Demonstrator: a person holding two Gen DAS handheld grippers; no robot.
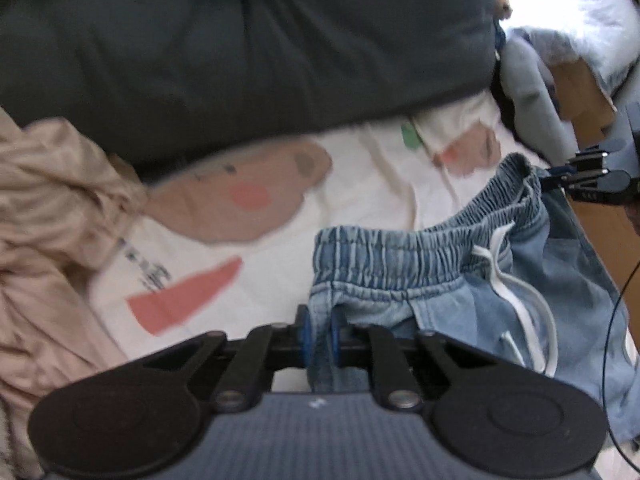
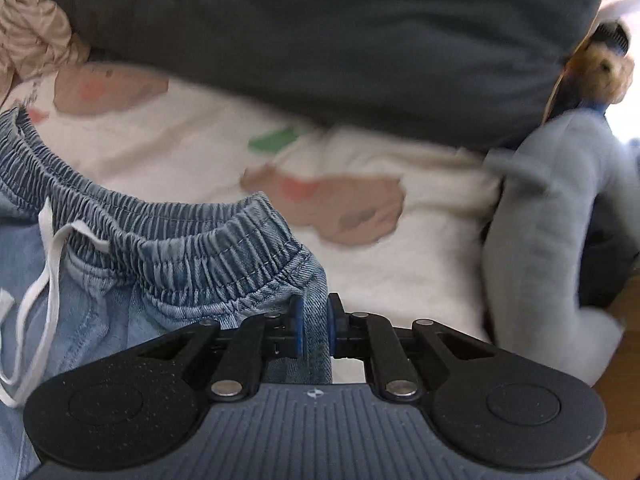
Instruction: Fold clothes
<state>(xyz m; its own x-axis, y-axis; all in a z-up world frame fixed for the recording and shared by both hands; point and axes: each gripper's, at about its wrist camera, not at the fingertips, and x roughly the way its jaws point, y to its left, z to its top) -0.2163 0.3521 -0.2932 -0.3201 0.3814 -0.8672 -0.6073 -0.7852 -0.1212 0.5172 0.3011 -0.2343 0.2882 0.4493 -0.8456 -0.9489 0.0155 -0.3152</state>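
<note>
A cream bedsheet printed with brown, pink and green shapes covers the bed. A dark grey duvet lies bunched along its far edge, a grey plush toy at its right edge, a small brown teddy beyond it.
</note>
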